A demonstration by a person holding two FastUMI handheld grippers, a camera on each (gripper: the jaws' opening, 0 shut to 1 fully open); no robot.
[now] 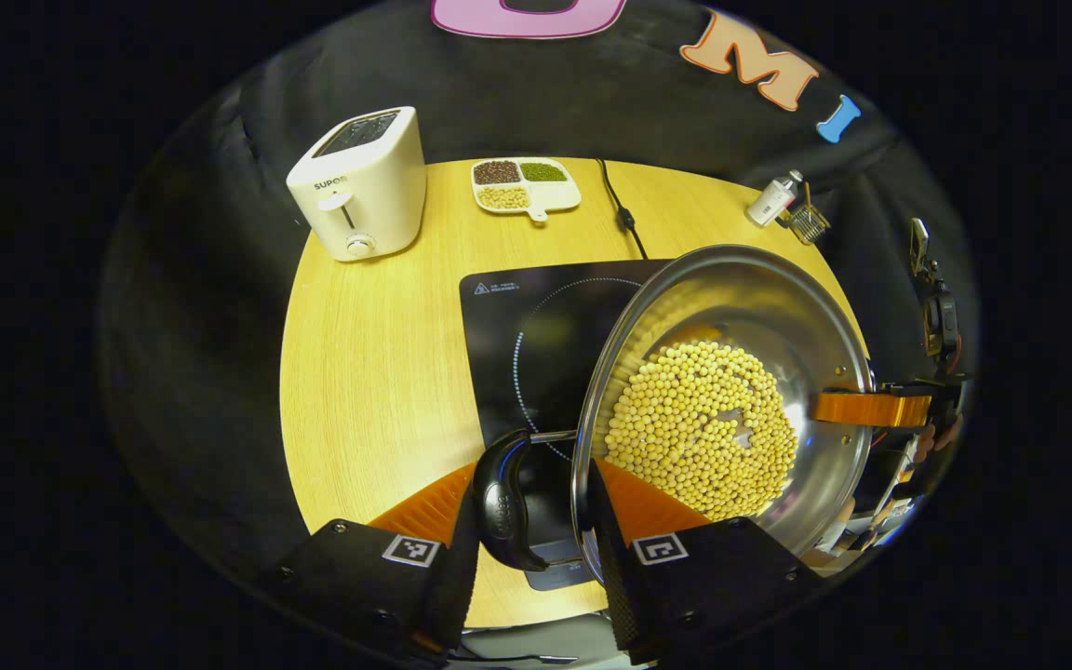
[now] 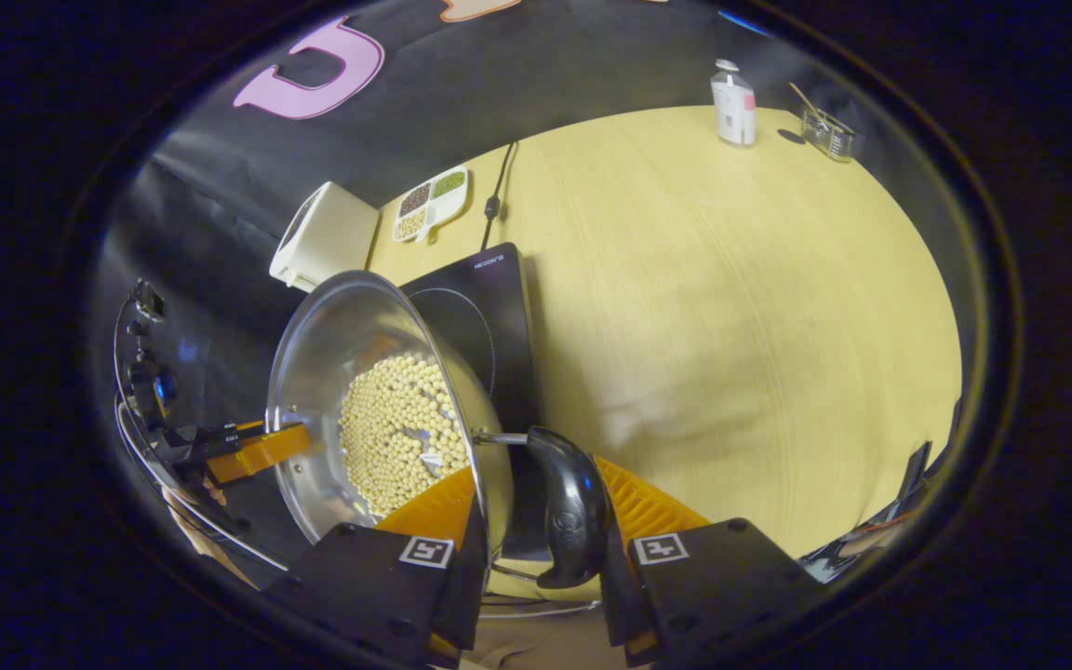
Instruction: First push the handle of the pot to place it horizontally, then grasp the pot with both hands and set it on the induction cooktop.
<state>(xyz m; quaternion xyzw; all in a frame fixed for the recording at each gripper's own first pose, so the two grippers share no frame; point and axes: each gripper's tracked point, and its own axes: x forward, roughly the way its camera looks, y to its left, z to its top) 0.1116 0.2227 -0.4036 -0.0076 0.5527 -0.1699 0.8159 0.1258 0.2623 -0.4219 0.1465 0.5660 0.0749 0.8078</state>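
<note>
The round wooden table [image 1: 368,372] carries everything, with the black cooktop [image 1: 517,344] lying flat near its middle, a cord [image 1: 624,214] running from it toward the back wall. The steel pot [image 1: 731,307] is held over the cooktop's near right part, tilted in both views, so whether its base touches the glass cannot be told. Yellow beans [image 1: 699,428] cover its bottom.

A white toaster [image 1: 359,186] stands at the back left of the table, and just beside it a divided dish [image 1: 525,186] holds dark, green and pale grains. At the far right edge sit a small bottle [image 1: 773,198] and a glass jar [image 1: 808,223], close together.

The left gripper [image 1: 536,502] has its fingers closed around one black pot handle [image 1: 502,502], one finger outside it and the other against the pot's rim. The right gripper [image 2: 536,512] pinches the opposite handle [image 2: 571,507] the same way. In the left gripper view the other tool shows at the pot's far rim; in the right gripper view, its counterpart does likewise.
</note>
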